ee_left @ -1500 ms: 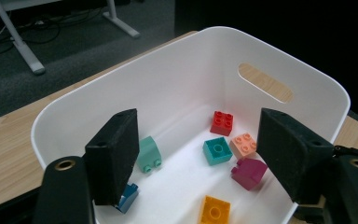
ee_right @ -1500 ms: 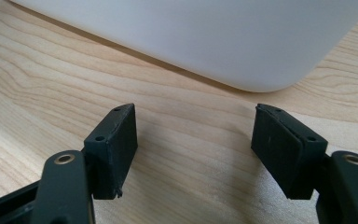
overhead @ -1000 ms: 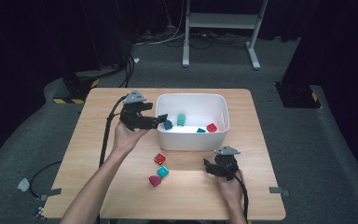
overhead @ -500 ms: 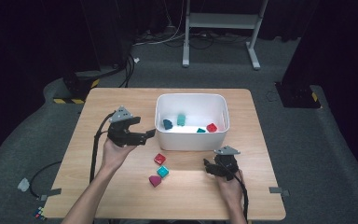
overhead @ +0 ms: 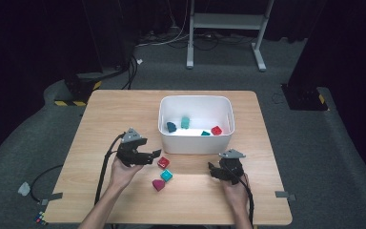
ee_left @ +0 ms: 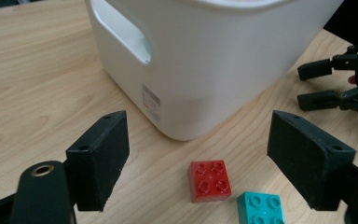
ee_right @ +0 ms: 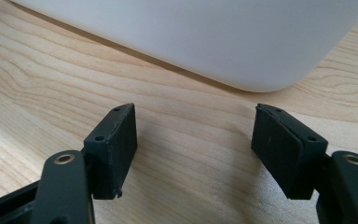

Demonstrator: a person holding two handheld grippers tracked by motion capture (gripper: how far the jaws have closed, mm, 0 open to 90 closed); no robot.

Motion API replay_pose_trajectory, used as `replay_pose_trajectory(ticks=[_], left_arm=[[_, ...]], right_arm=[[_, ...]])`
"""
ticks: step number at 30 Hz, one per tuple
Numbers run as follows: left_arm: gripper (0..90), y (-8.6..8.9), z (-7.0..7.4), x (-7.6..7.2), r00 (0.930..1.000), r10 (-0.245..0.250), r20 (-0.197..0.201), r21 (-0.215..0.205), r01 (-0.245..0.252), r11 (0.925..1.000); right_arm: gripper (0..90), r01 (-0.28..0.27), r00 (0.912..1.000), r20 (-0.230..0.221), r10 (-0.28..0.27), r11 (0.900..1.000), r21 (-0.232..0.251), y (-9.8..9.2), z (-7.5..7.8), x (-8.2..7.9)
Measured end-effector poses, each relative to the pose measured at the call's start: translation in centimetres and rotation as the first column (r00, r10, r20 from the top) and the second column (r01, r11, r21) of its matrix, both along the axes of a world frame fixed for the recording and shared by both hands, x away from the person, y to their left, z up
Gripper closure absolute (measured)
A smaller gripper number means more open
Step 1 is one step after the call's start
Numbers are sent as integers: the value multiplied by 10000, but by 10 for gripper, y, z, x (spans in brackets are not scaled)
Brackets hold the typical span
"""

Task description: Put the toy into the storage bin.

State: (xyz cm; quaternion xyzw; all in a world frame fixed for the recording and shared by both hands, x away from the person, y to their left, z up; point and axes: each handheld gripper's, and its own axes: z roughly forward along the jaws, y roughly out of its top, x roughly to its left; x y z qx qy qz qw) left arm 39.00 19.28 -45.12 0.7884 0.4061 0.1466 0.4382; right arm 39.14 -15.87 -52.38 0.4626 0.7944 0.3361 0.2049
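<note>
Left hand-held gripper (overhead: pixel 155 153) gapes empty just left of red brick (overhead: pixel 163 162), white bin (overhead: pixel 195 143) close behind bearing unreadable barcode sticker (ee_left: pixel 151 101); right hand-held gripper (overhead: pixel 212 171) also wide, empty.

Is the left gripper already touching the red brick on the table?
Apart. In the left gripper view the red brick lies on the table between the open jaws of the left gripper, with bare wood showing on both sides of it.

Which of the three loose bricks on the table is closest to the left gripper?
The red brick, nearest the white bin. It lies just ahead of the left gripper; the teal brick and magenta brick sit farther off, toward the person.
</note>
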Motion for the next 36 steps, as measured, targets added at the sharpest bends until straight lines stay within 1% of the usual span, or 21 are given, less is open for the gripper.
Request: replay_pose_trajectory(ticks=[3, 4, 5, 8, 9, 11, 12, 16, 19, 22, 25, 26, 27, 28, 30, 33, 34, 36], left_arm=[[216, -4, -10, -2, 9999, -8, -112, 302, 12, 9995], [220, -6, -15, -2, 10000, -13, -79, 566, 18, 9984], [225, -7, -19, -2, 9999, 1, -110, 685, 6, 9977], [235, -11, -30, -2, 9996, -33, -280, 852, 56, 9963], [239, -13, -34, -3, 9996, -42, -280, 984, 69, 9951], [251, -16, -38, -3, 9995, -98, -309, 1119, 132, 9936], [255, -17, -40, -3, 9992, -95, -380, 1092, 136, 9939], [290, -22, -44, -2, 9990, -193, -402, 1159, 238, 9930], [313, -25, -48, 0, 9987, -212, -465, 1271, 269, 9915], [332, -28, -54, 1, 9980, -209, -599, 1322, 287, 9908], [351, -30, -58, 2, 9976, -220, -656, 1510, 317, 9880], [358, -30, -60, 3, 9969, -251, -750, 1489, 361, 9882], [364, -31, -61, 4, 9966, -252, -785, 1556, 372, 9871], [370, -30, -62, 5, 9968, -250, -756, 1655, 373, 9855], [383, -31, -65, 6, 9960, -275, -853, 1634, 412, 9857], [419, -31, -66, 6, 9961, -337, -811, 1742, 475, 9836], [429, -31, -66, 5, 9969, -335, -708, 1801, 458, 9826], [458, -31, -66, 6, 9969, -389, -677, 1793, 506, 9825]], right_arm=[[311, 1, 10000, -1, -1, 10000, 2, 0, 0, 0], [310, 0, 10000, 0, 0, 10000, -2, 0, 0, 0], [310, -2, 10000, 2, 2, 10000, -6, 0, 0, 0], [310, 6, 10000, -3, -6, 10000, -4, 0, 0, 0], [310, -1, 10000, 2, 1, 10000, -6, 0, 0, 0], [310, -3, 10000, 8, 3, 10000, -12, 0, 0, 0], [310, -1, 10000, 4, 1, 10000, -8, 0, 0, 0], [311, 6, 10000, -4, -6, 10000, -2, 0, 0, 0], [311, 6, 10000, -3, -6, 10000, -2, 0, 0, 0], [310, -1, 10000, 1, 1, 10000, -7, 0, 0, 0], [310, -2, 10000, 0, 2, 10000, -5, 0, 0, 0], [310, 5, 10000, -4, -5, 10000, -2, 0, 0, 0], [310, -1, 10000, 2, 1, 10000, -5, 0, 0, 0], [311, 7, 10000, -4, -7, 10000, -1, 0, 0, 0], [310, -1, 10000, 2, 1, 10000, -6, 0, 0, 0], [310, 5, 10000, -4, -5, 10000, -1, 0, 0, 0], [310, -2, 10000, 1, 2, 10000, -6, 0, 0, 0], [310, 5, 10000, -4, -5, 10000, -1, 0, 0, 0]])
